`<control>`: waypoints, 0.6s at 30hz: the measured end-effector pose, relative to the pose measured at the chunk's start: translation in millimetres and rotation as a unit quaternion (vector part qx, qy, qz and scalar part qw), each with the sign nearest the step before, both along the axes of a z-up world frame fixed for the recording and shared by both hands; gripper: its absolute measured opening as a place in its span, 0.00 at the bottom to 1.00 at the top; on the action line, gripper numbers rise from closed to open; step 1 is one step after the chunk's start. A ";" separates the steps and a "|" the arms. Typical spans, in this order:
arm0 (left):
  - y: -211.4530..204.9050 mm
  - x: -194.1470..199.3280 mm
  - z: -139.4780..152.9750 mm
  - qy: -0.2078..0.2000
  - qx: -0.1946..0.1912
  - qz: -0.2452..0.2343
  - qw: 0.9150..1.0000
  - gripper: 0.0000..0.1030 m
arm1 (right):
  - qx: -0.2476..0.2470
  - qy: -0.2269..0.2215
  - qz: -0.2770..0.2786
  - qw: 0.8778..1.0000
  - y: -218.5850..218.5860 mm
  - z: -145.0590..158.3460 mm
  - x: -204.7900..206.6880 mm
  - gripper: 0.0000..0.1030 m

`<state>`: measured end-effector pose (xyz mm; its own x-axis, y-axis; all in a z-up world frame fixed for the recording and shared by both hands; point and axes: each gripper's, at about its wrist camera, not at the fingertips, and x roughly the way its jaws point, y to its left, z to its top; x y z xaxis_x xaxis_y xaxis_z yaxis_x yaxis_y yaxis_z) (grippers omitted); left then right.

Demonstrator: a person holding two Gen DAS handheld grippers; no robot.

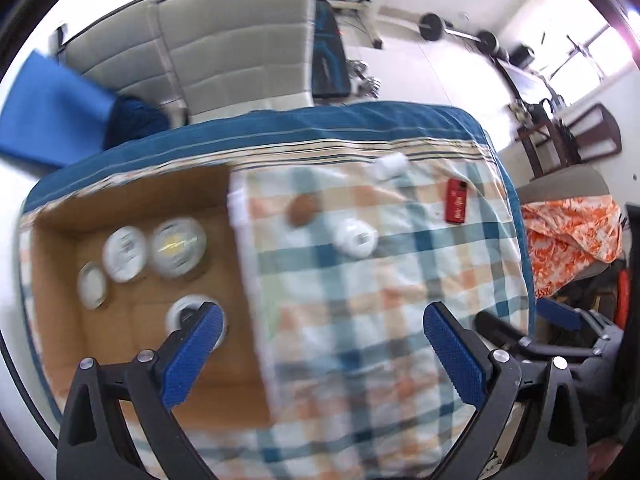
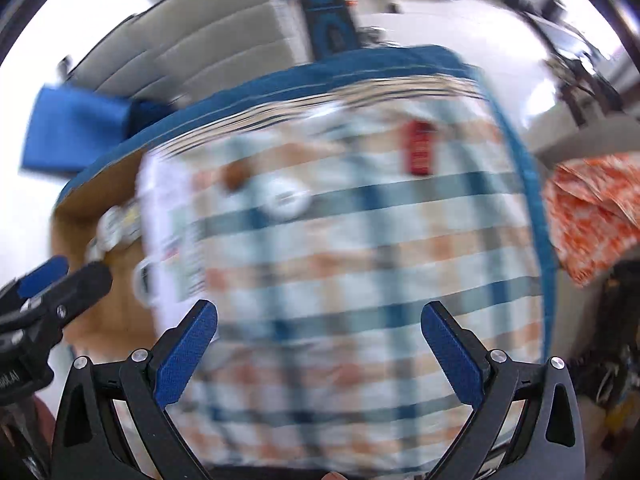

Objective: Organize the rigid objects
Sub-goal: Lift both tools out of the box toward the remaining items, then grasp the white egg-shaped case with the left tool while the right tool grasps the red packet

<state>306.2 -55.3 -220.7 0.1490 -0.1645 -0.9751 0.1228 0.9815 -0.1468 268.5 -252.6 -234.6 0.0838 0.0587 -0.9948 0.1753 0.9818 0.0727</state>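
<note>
Your left gripper (image 1: 322,350) and right gripper (image 2: 320,346) both hang spread wide and empty above the checked cloth (image 1: 360,300). 4 white round containers sit in the cardboard box (image 1: 60,320) at left, grouped so the floor fills row by row. The white jar (image 1: 356,238), brown object (image 1: 302,209), red box (image 1: 456,201) and a white item (image 1: 390,165) wait far right, outside it

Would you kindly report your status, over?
Left tool open, right tool open, both empty. Four round white containers in brown cardboard box; white round jar, brown oval object, red rectangular pack on checked cloth. Nothing blocking.
</note>
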 end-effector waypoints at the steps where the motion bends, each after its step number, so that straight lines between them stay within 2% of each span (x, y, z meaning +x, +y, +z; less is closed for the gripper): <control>1: -14.8 9.7 -10.1 0.003 0.006 -0.007 1.000 1.00 | -0.004 0.001 -0.011 1.000 -17.4 -6.0 6.9 1.00; 7: -64.1 49.4 -68.9 0.031 0.040 -0.041 0.998 1.00 | 0.022 0.013 -0.052 0.998 -84.2 -52.7 46.7 1.00; 9: -73.0 56.9 -89.0 0.040 0.059 -0.049 0.996 0.94 | 0.026 0.018 -0.056 0.998 -96.2 -70.8 56.4 1.00; 12: -81.1 66.2 -120.1 0.065 0.078 -0.057 0.993 0.92 | 0.038 0.027 -0.062 0.997 -106.6 -97.2 73.6 0.98; 14: -83.0 71.0 -138.4 0.083 0.080 -0.055 0.992 0.86 | 0.042 0.036 -0.063 0.997 -107.9 -113.3 84.6 0.87; 16: -85.1 75.2 -157.1 0.102 0.086 -0.055 0.990 0.85 | 0.049 0.041 -0.062 0.996 -108.8 -128.2 93.9 0.81; 18: -86.9 77.6 -170.8 0.112 0.093 -0.056 0.988 0.75 | 0.045 0.042 -0.066 0.996 -109.3 -140.5 103.0 0.77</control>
<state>383.8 -142.2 -391.6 -0.0833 0.0183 -0.9964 0.2165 0.9763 -0.0002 371.4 -361.9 -375.1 0.0142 0.1417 -0.9898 0.3122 0.9398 0.1391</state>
